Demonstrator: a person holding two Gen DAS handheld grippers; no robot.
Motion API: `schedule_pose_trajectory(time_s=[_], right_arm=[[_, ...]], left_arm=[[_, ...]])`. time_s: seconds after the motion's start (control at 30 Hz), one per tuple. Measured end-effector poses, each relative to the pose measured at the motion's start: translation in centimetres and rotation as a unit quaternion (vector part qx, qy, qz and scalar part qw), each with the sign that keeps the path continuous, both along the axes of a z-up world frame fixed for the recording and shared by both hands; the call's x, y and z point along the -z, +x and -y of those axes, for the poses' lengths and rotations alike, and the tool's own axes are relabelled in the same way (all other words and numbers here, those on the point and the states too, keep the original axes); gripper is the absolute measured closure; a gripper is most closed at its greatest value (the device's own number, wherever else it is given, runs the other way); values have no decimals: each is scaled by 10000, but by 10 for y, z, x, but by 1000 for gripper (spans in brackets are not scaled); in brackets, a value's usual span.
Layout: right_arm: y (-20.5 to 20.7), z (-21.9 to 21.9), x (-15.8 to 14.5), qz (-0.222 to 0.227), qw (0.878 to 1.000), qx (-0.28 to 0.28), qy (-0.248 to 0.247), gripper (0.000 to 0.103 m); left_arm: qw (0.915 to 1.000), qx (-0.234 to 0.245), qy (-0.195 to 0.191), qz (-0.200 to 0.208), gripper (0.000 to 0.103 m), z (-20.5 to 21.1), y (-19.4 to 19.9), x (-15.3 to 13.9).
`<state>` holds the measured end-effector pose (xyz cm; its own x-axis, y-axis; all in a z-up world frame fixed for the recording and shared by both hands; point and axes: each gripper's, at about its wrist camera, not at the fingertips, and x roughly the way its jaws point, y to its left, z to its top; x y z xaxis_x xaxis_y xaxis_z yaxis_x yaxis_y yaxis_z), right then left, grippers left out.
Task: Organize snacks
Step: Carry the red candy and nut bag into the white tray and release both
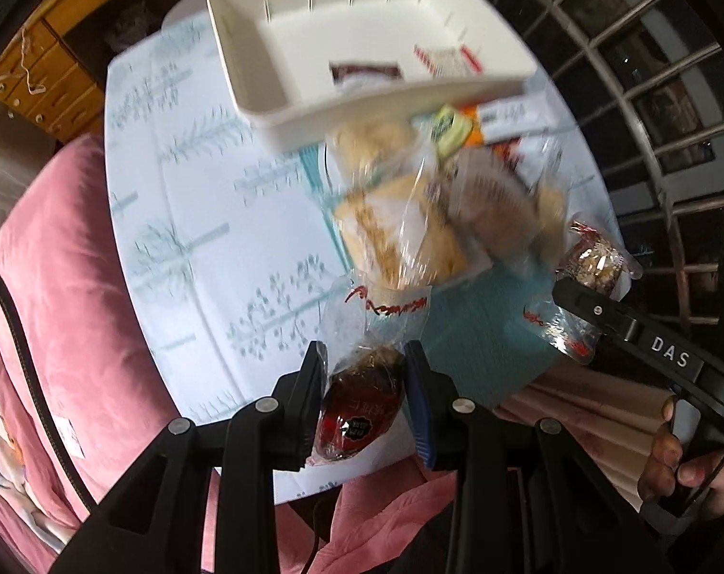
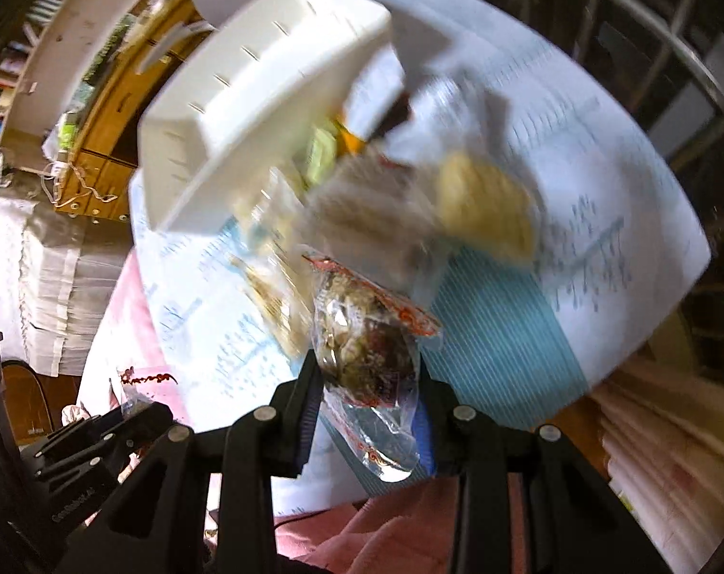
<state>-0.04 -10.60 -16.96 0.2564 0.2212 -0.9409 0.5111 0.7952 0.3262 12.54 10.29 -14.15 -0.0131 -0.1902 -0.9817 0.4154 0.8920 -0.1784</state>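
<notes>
Two snacks are held clear of the counter [image 1: 180, 201], one per tool. Nearest, the left tool [image 1: 364, 402] is clamped on a red-labelled clear-wrapped cake [image 1: 362, 406]; the right tool [image 2: 367, 397], at three o'clock from it, pinches a clear-wrapped brown nut bar [image 2: 367, 349] by its body. Beyond, at twelve o'clock, a heap of clear-bagged biscuits [image 1: 400, 234] lies on the patterned cloth, and farthest stands the white plastic slotted bin [image 1: 362, 38], some packets already inside. Likely risk: slippery film sliding from the pads mid-carry, or the loose wrapper tails snagging the bin's rim and spilling the heap.
</notes>
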Motion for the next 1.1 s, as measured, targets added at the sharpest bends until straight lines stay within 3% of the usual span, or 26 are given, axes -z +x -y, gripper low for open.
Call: schedule_pose_trajectory(time_s=[0.17,0.53,0.8,1.1], right_arm=[[35,20,-28,341,9991,-216,-97,69],[100,46,-68,1010,9918,-709,-331,69],[135,64,-75,1411,9825,-1086,-544,69],[173,75,-58,1842,9692,-1515,-620,69]], left_arm=[[9993,-5,-112,362,72,8,23,-37],[9945,-184,-396,947,72,41,71,-82],[9920,-662,-456,970,72,57,115,-70],[9839,-1144,-826,1098,72,70,155,-30]])
